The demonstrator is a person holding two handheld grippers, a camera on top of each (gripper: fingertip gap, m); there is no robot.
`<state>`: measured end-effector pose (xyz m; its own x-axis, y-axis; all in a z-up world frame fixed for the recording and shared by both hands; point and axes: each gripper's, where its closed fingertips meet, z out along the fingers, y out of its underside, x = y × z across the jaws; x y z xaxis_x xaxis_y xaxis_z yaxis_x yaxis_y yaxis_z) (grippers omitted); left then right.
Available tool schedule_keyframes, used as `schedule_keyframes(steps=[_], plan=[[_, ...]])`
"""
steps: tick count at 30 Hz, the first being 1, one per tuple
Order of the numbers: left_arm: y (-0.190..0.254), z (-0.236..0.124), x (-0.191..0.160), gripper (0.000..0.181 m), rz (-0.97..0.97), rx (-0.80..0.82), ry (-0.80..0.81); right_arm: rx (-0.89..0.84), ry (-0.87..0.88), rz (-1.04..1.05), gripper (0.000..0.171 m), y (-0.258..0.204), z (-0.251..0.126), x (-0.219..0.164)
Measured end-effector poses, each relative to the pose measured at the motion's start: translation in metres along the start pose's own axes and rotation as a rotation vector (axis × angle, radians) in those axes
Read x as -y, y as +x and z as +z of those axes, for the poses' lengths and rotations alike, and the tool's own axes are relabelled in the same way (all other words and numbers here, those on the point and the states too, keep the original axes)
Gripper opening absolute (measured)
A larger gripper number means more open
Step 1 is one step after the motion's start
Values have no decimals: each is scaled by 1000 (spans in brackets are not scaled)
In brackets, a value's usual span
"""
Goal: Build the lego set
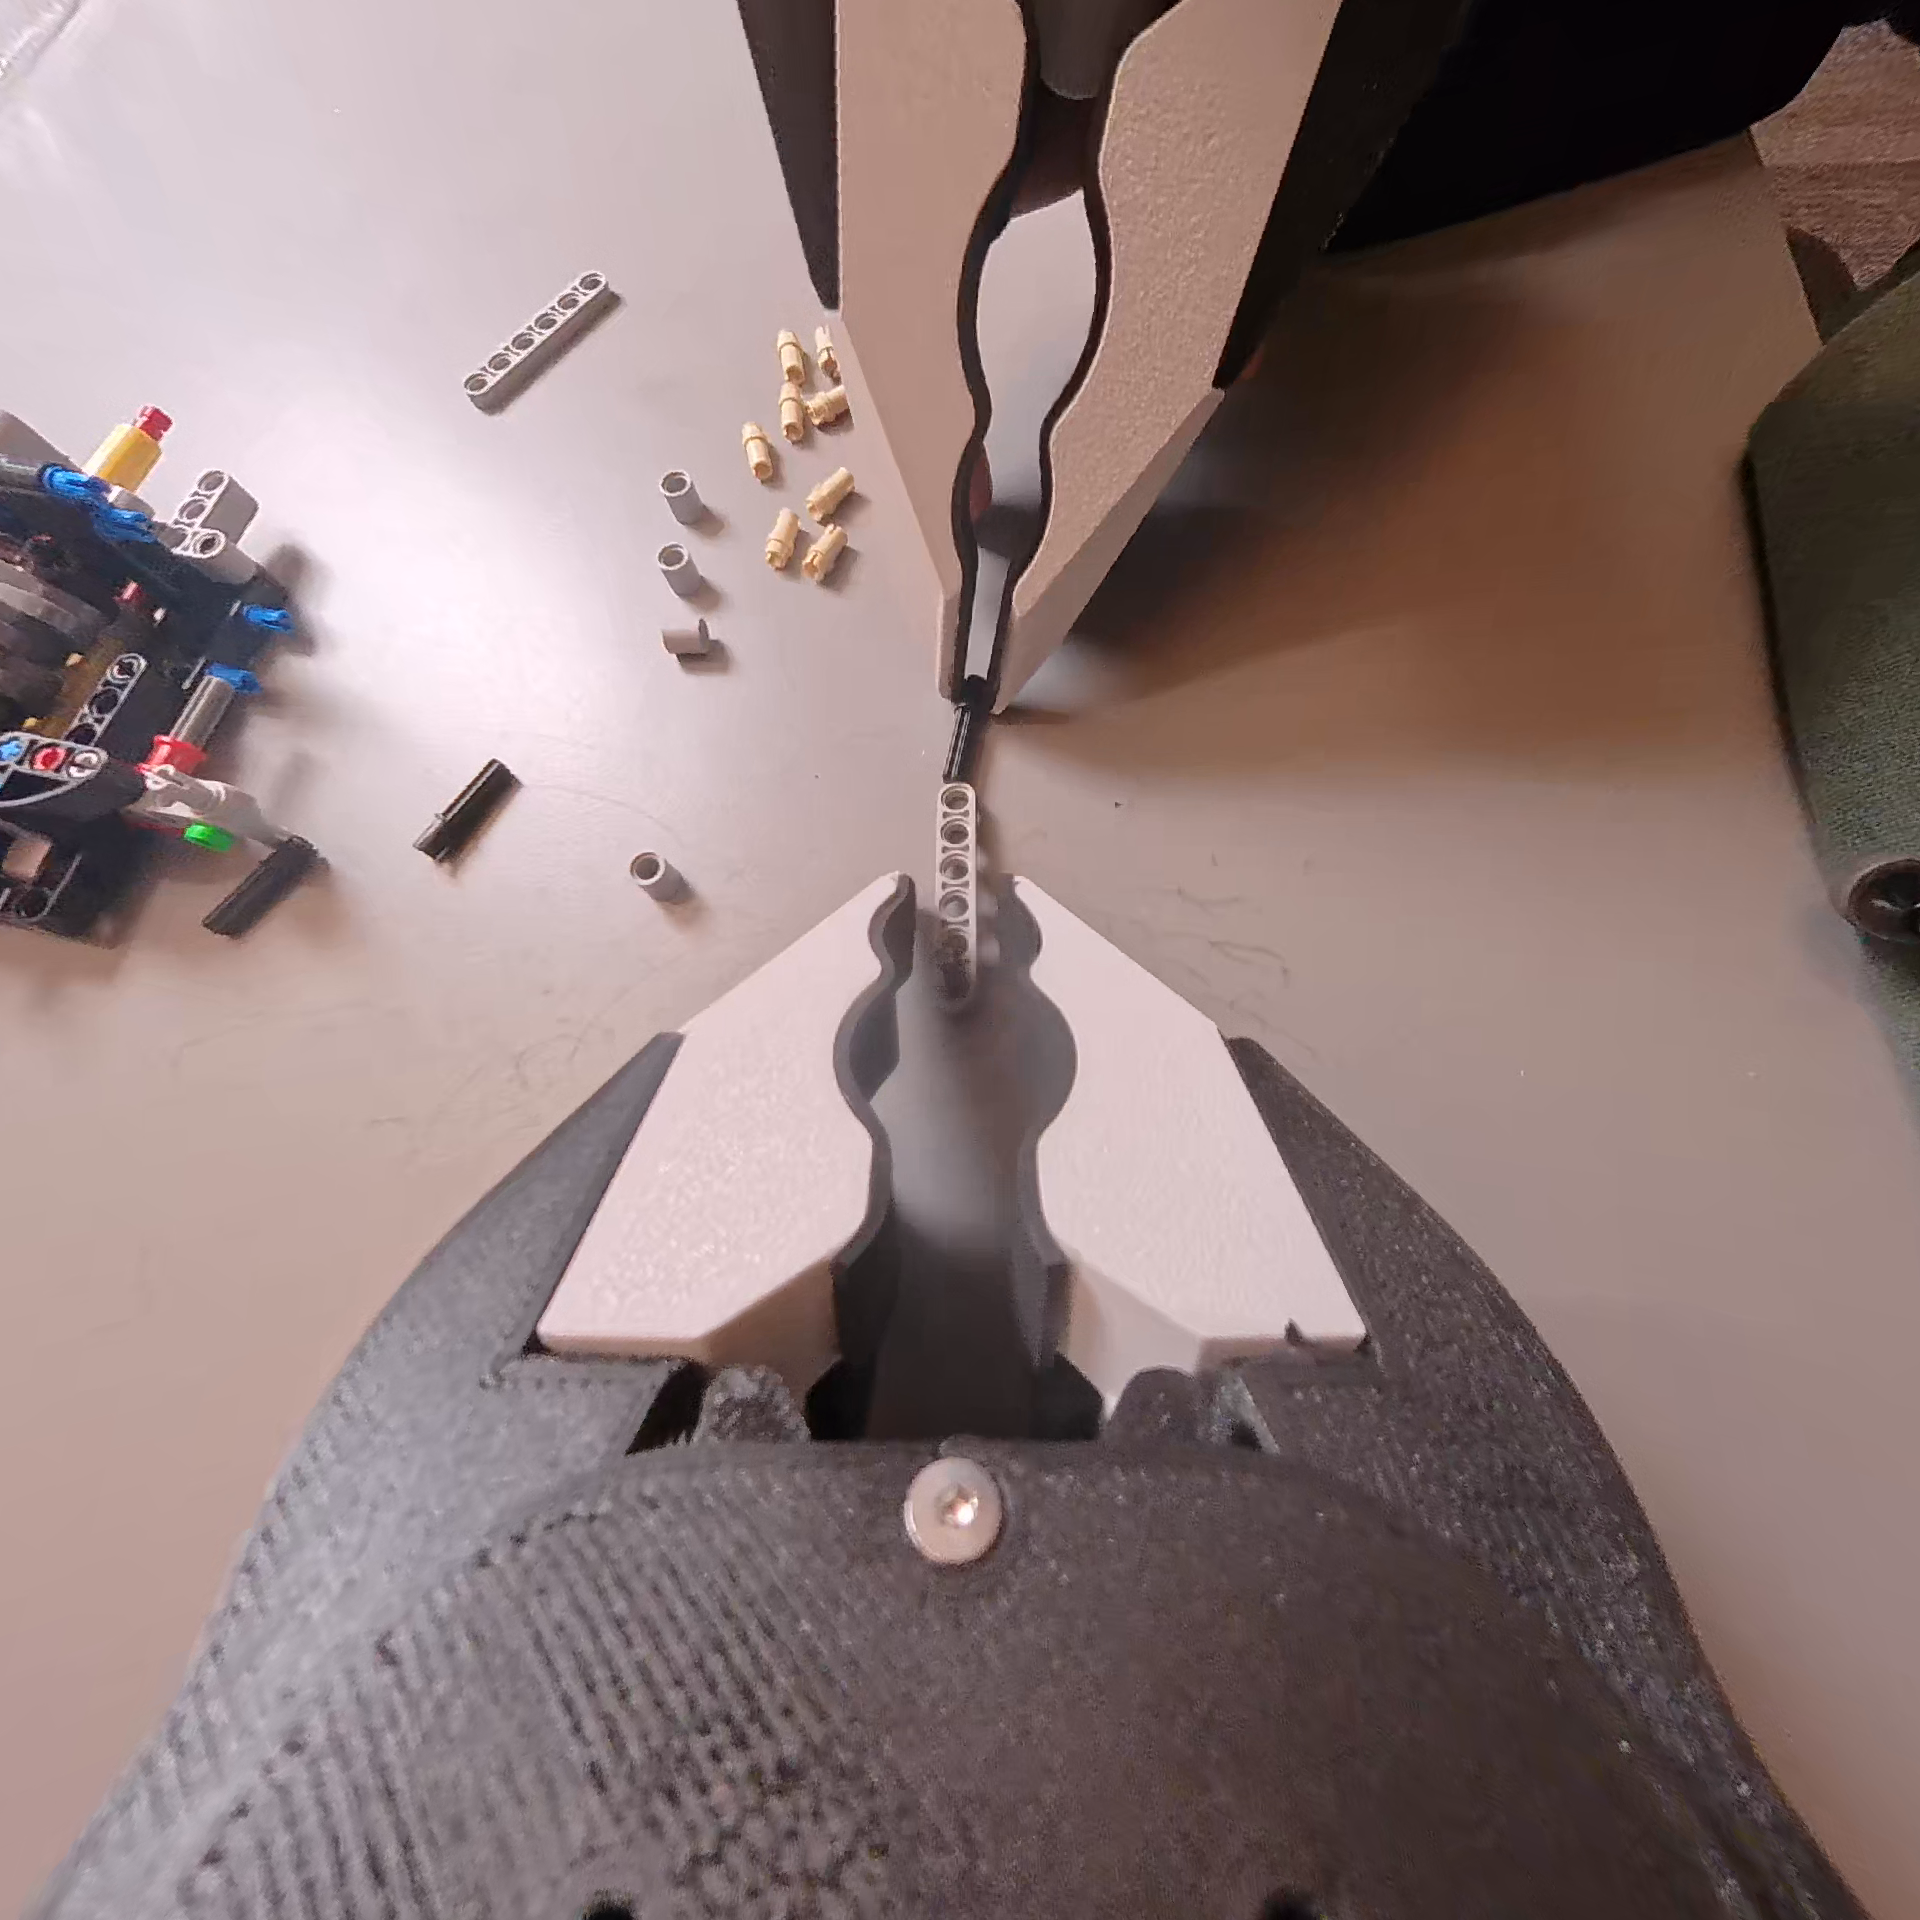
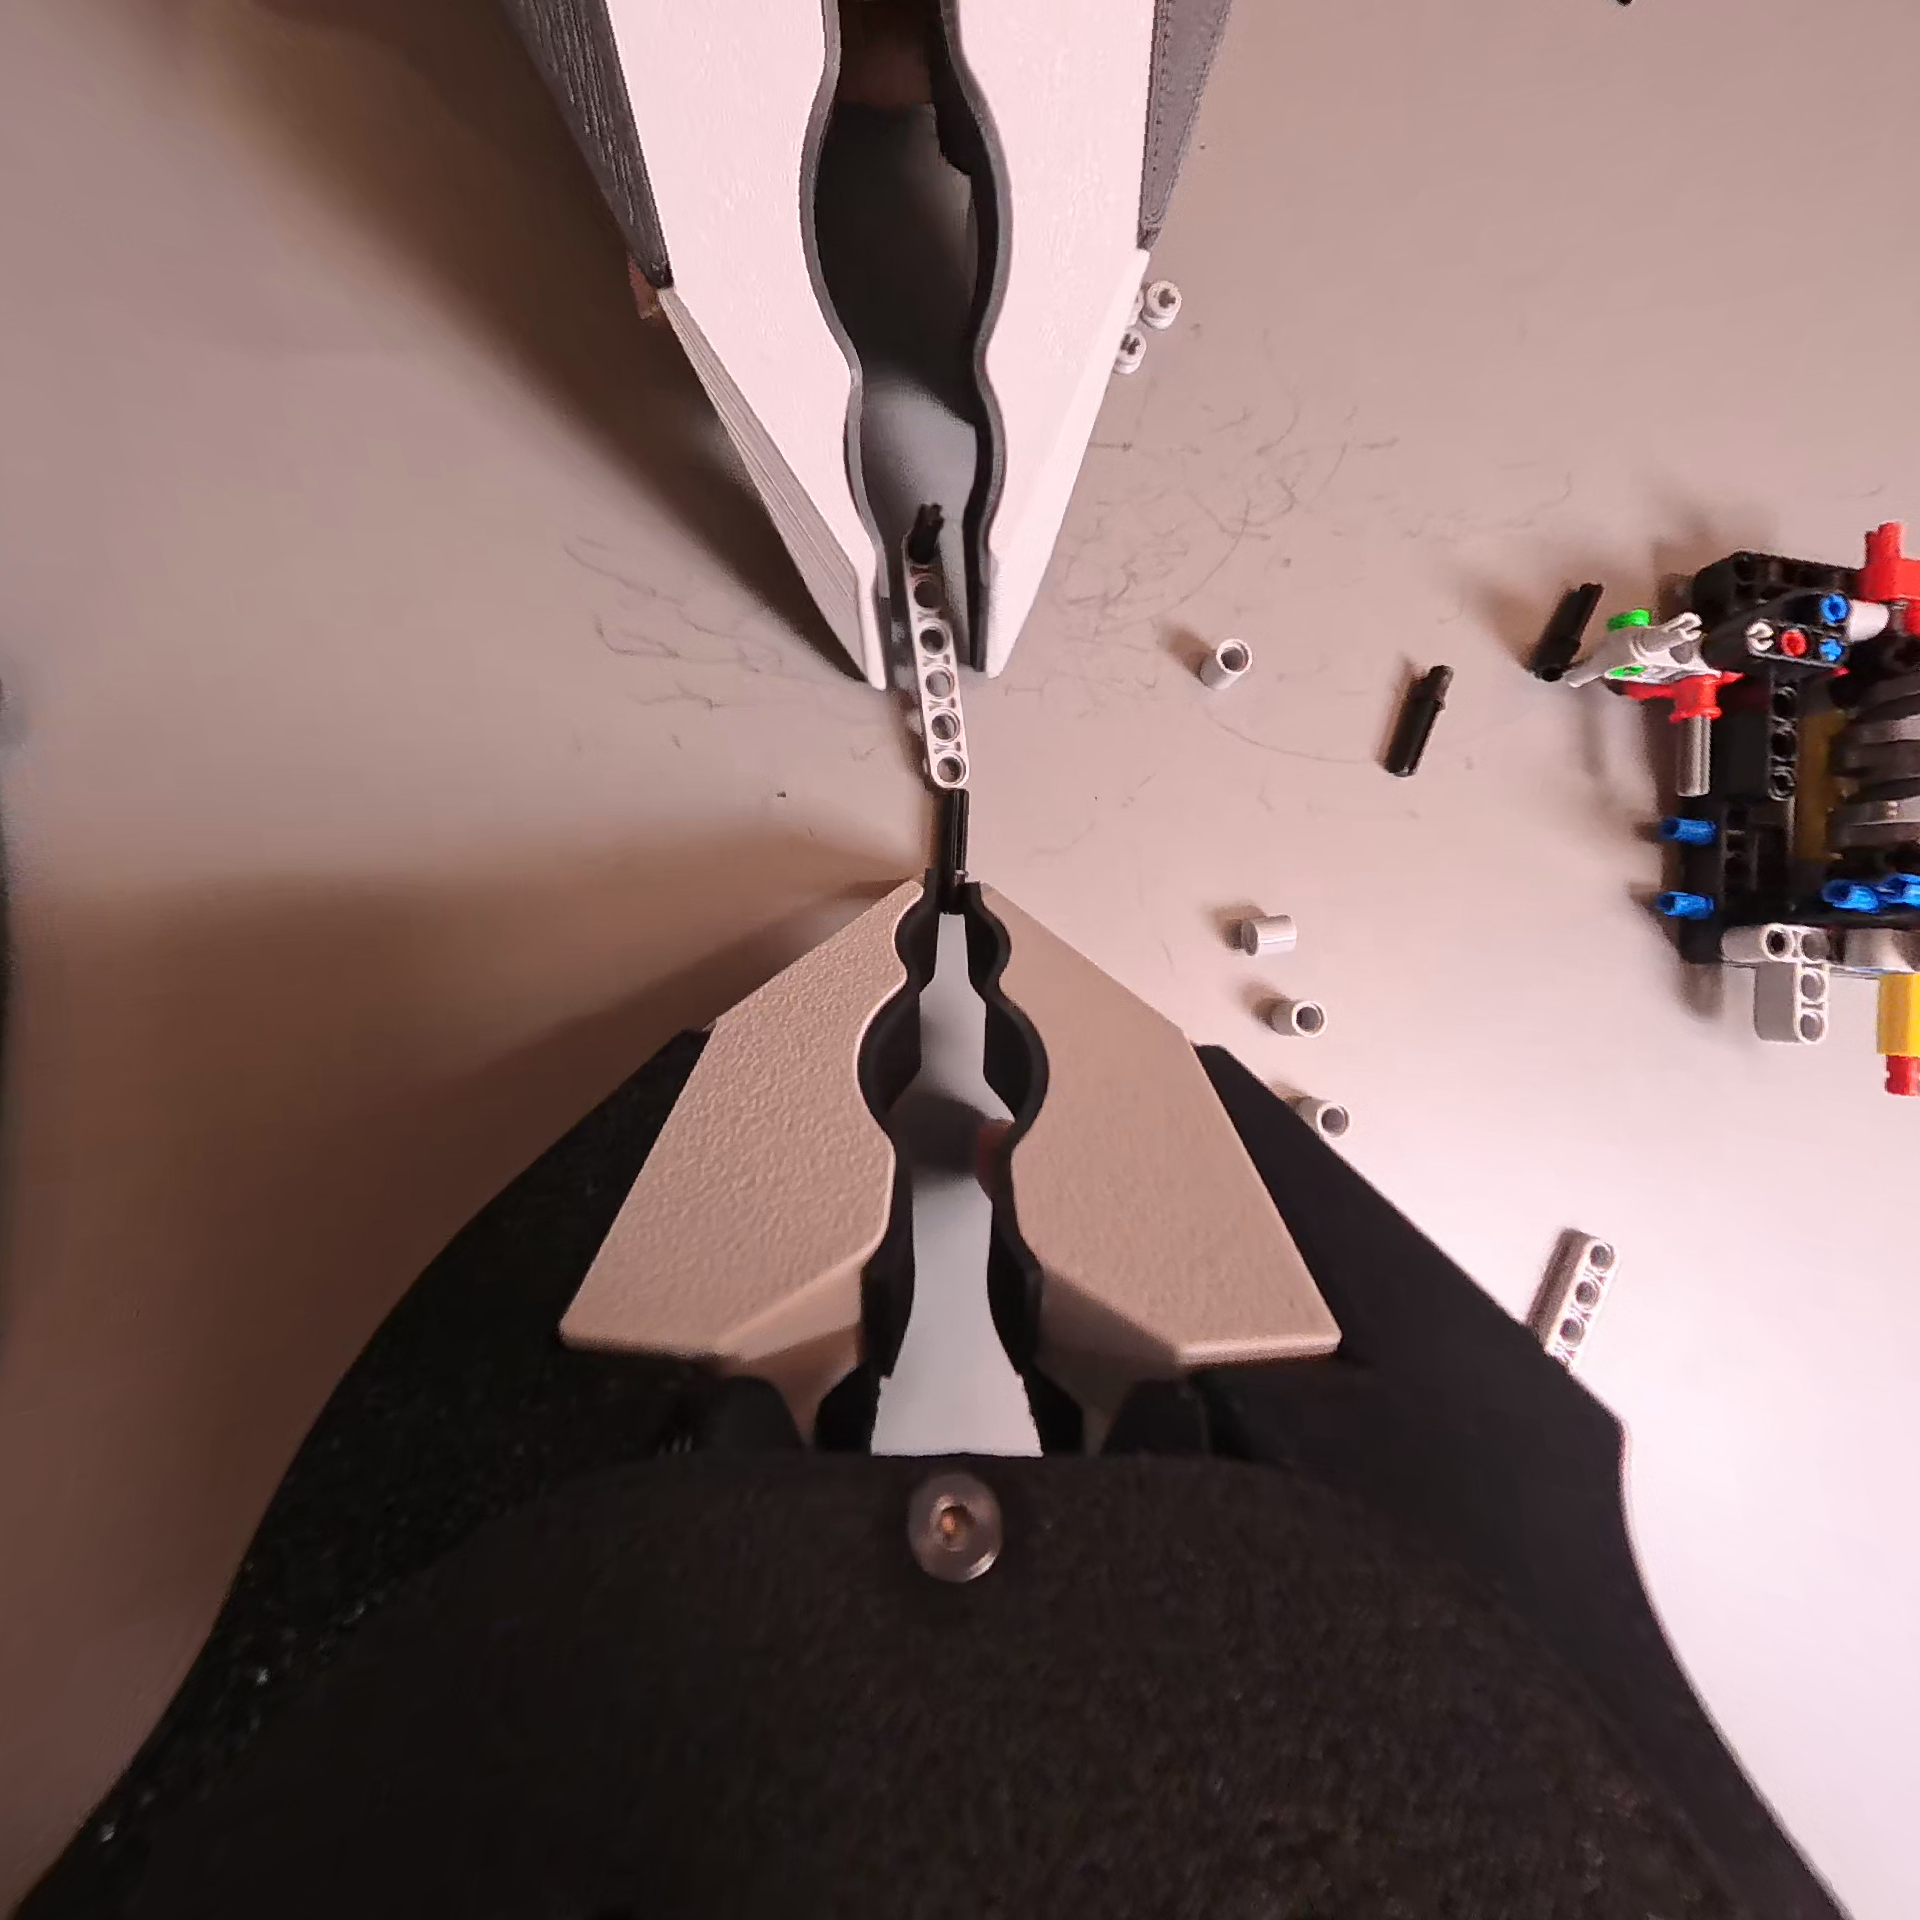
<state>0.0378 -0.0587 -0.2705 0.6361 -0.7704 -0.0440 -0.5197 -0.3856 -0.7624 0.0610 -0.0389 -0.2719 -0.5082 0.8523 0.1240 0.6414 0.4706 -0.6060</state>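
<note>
My left gripper [image 1: 961,894] is shut on a light grey beam with holes [image 1: 956,847] that sticks out forward. My right gripper [image 2: 951,891] is shut on a thin black pin [image 2: 953,836], pointing it at the beam's free end [image 2: 940,717]. The two grippers face each other tip to tip above the table; the right gripper [image 1: 977,696] with the pin [image 1: 958,743] shows ahead in the left wrist view, the left gripper [image 2: 930,665] ahead in the right wrist view. A small gap separates pin and beam. Another black pin [image 2: 925,530] sits in the beam's held end.
A partly built black model [image 1: 94,717] [image 2: 1808,790] lies to the side. Loose parts lie on the table: a long grey beam [image 1: 540,338], tan pins [image 1: 805,457], grey bushes [image 1: 681,535], black pins [image 1: 465,808] [image 2: 1418,717]. A dark green roll [image 1: 1849,644] lies at the right. The grippers' ends are close to 4 cm from one another.
</note>
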Motion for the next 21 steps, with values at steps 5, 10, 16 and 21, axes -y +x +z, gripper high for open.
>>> schedule_keyframes(steps=[5,10,16,21], plan=[[-2,-11,1,20,-24,-14,17,1,2,6,1,0,0,-1],[-4,-25,4,16,-62,-43,64,2,4,8,1,1,0,-1],[-2,-17,-1,2,-27,-38,27,-6,10,8,1,1,-1,-1],[-16,-34,19,1,-85,-12,178,-25,111,55,1,9,-7,5]])
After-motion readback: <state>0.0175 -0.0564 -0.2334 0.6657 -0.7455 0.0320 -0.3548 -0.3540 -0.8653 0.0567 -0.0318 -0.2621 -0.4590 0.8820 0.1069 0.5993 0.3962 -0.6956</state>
